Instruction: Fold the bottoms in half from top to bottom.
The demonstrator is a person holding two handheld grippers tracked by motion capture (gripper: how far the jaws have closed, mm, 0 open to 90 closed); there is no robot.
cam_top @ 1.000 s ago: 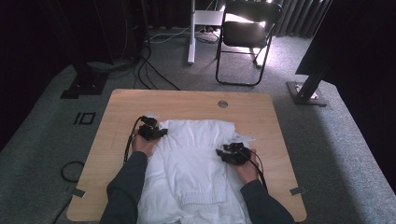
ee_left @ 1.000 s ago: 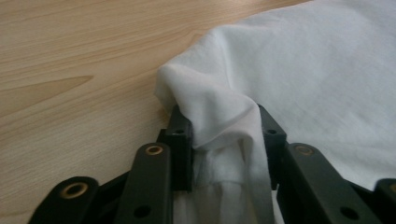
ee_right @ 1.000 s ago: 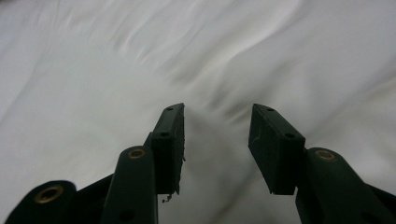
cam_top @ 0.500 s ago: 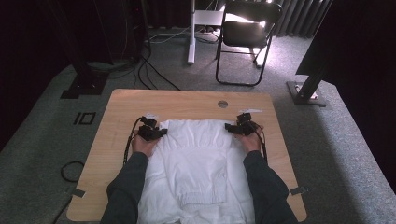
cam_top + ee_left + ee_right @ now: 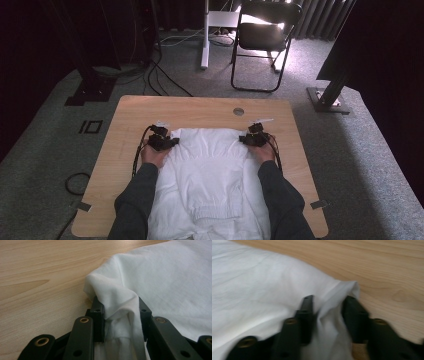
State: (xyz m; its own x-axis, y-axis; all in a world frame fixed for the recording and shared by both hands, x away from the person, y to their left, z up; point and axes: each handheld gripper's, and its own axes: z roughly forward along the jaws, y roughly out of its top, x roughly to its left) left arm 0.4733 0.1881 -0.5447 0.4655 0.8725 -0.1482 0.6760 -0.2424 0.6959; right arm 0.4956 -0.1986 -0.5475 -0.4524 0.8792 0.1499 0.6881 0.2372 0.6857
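Note:
A white garment [image 5: 210, 170] lies spread on the wooden table [image 5: 200, 107], with a folded band near the front. My left gripper [image 5: 167, 142] is at its far left corner. In the left gripper view the jaws [image 5: 118, 302] are shut on a bunched fold of the white garment [image 5: 170, 277]. My right gripper [image 5: 247, 139] is at the far right corner. Its jaws [image 5: 328, 301] have just been closing, and a ridge of the white garment [image 5: 257, 277] is pinched between them.
A round hole [image 5: 238, 111] sits in the table beyond the garment. Past the table stand a folding chair [image 5: 262, 35], a white post [image 5: 205, 35] and a black stand base [image 5: 327, 97]. Cables [image 5: 160, 75] run across the carpet at the far left.
My right hand has moved away from the person, from the garment's right side to its far right corner, and its jaws have closed on the cloth. The left hand has stayed put.

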